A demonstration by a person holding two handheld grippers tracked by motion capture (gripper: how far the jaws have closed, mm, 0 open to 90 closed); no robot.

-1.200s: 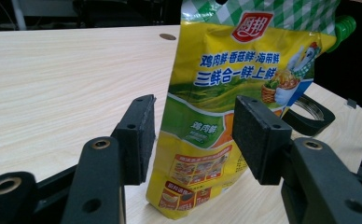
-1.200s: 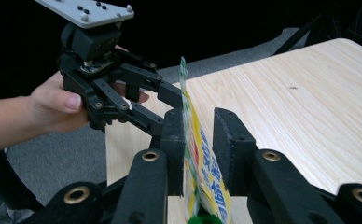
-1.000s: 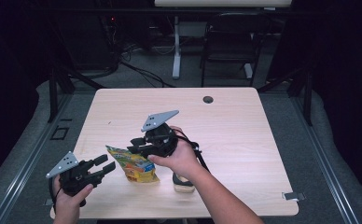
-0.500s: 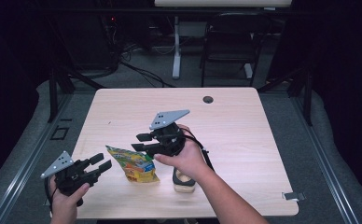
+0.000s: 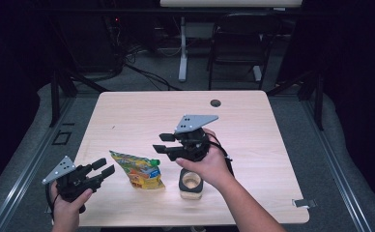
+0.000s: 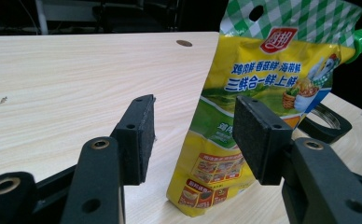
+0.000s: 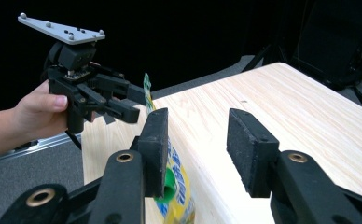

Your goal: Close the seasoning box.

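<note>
A yellow stand-up pouch (image 5: 139,170) with a green cap (image 5: 154,163) stands on the table (image 5: 142,116). In the left gripper view the pouch (image 6: 263,93) rises just beyond my left gripper (image 6: 193,135), which is open with its pads clear of it. That left gripper (image 5: 104,168) rests at the table's front left. My right gripper (image 5: 162,143) hovers to the right of the pouch's top. Its jaws have just been opening and nothing is between them. In the right gripper view the pouch (image 7: 177,191) sits below my right gripper (image 7: 195,144), with the left gripper (image 7: 118,105) beyond.
A short round container with a black rim (image 5: 191,182) stands on the table under my right hand, just right of the pouch; its rim (image 6: 326,123) shows behind the pouch. A dark round hole (image 5: 216,103) marks the table's far edge. Chairs and cables lie beyond.
My right gripper has opened and pulled away to the right from the pouch's top. The pouch stays standing by itself. The left gripper has kept still.
</note>
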